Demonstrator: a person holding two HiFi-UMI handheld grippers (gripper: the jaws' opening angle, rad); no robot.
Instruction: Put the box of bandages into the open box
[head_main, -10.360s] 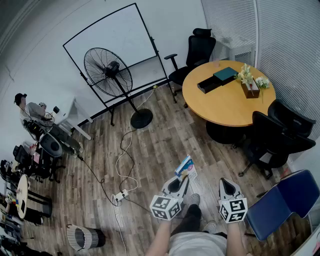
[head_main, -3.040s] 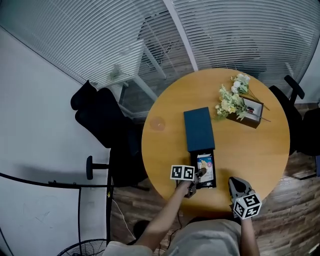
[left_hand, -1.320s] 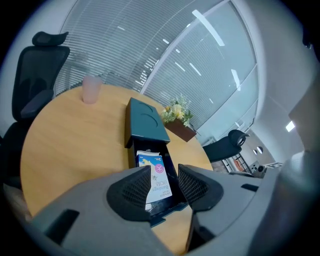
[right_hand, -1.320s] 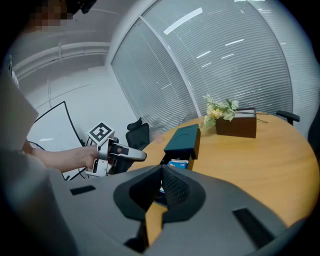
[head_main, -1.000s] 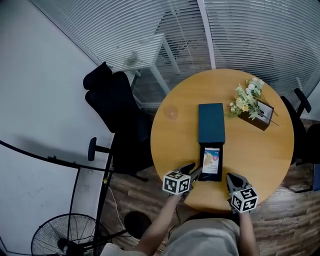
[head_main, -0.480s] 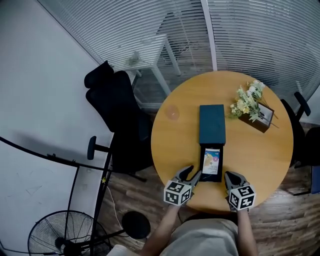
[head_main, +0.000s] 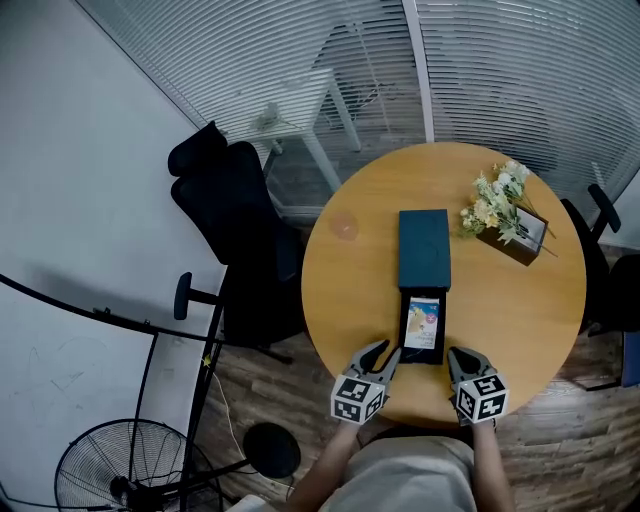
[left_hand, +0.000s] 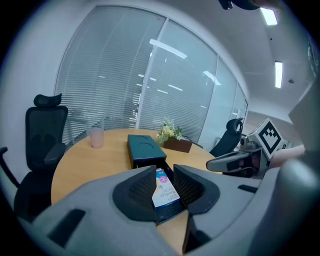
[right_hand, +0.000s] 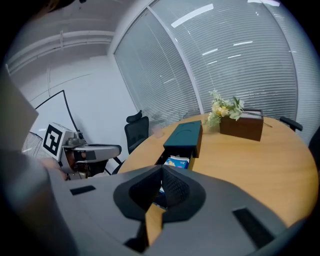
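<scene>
Left gripper (left_hand: 164, 175): jaws spread w/ a clear gap and have just been closing; nothing gripped, pads touch nothing. The box of bandages (left_hand: 166, 190) shows through the gap but lies beyond the tips, i.e. ahead of and slightly right of the left jaws, not btwn the pads. Right gripper (right_hand: 162, 170): jaws pressed together at the tips, empty; pos. roughly level w/ the left gripper, at the near bench edge. Box of bandages loc.: inside the open box (head_main: 421, 357), lying flat, printed face up, filling most of the tray; a bare strip of tray shows at the end nearest the jaws. The open box sits on the bench (head_main: 340, 290) btwn the two grippers: left jaw tips just beside its near left corner, right jaw tips near its near right corner; no contact visible in head view. Beyond the open box, farther from both jaws: dark teal lid (head_main: 424, 250), flat, in line w/ the tray, its near end touching the tray's far end. Ahead-right of the right jaws, well apart: flower arrangement (head_main: 495, 208) in a brown wooden holder (head_main: 527, 238). Ahead-left of the left jaws, well apart: pink cup (left_hand: 97, 136), upright. Black office chair (head_main: 225, 210) stands off the bench's left side.
</scene>
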